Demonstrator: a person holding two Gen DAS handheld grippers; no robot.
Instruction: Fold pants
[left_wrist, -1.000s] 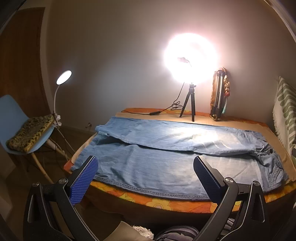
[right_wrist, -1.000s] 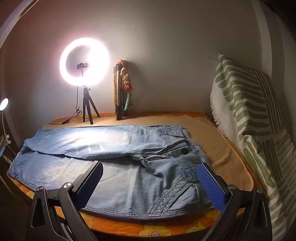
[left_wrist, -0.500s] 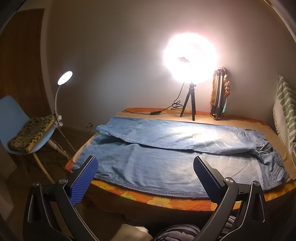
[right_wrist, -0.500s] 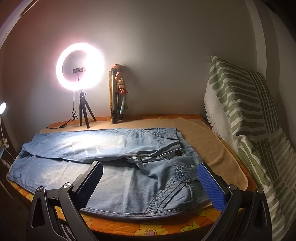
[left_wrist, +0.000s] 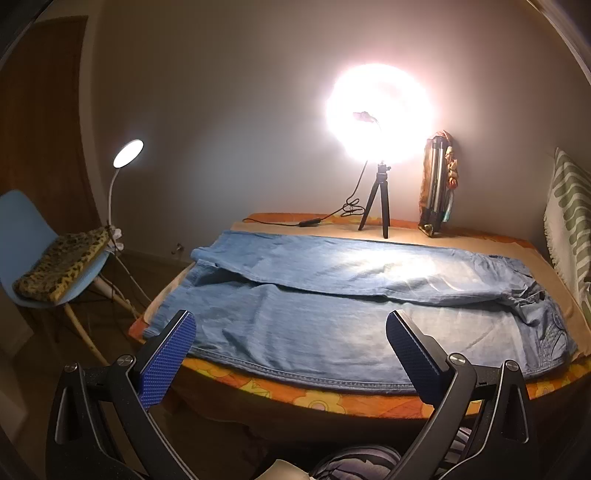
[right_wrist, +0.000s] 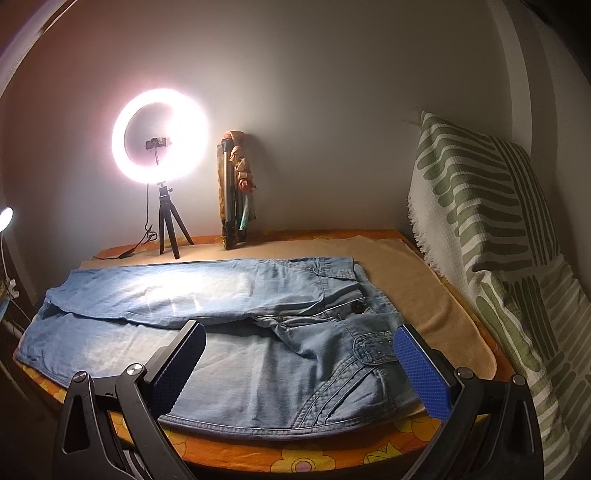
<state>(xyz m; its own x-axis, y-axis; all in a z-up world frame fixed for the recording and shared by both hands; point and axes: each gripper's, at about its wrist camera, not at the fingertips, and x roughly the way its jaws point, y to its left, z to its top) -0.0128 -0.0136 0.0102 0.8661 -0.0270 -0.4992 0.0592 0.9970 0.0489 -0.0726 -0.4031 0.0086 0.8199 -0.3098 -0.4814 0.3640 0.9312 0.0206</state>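
Both the left gripper (left_wrist: 290, 354) and right gripper (right_wrist: 299, 360) hover spread wide over the jeans (right_wrist: 229, 332), so they should probably pinch the near hem and waistband evenly.

The right gripper (right_wrist: 299, 363) hovers with jaws wide apart over the jeans (right_wrist: 229, 332) spread on the bed (right_wrist: 406, 273).
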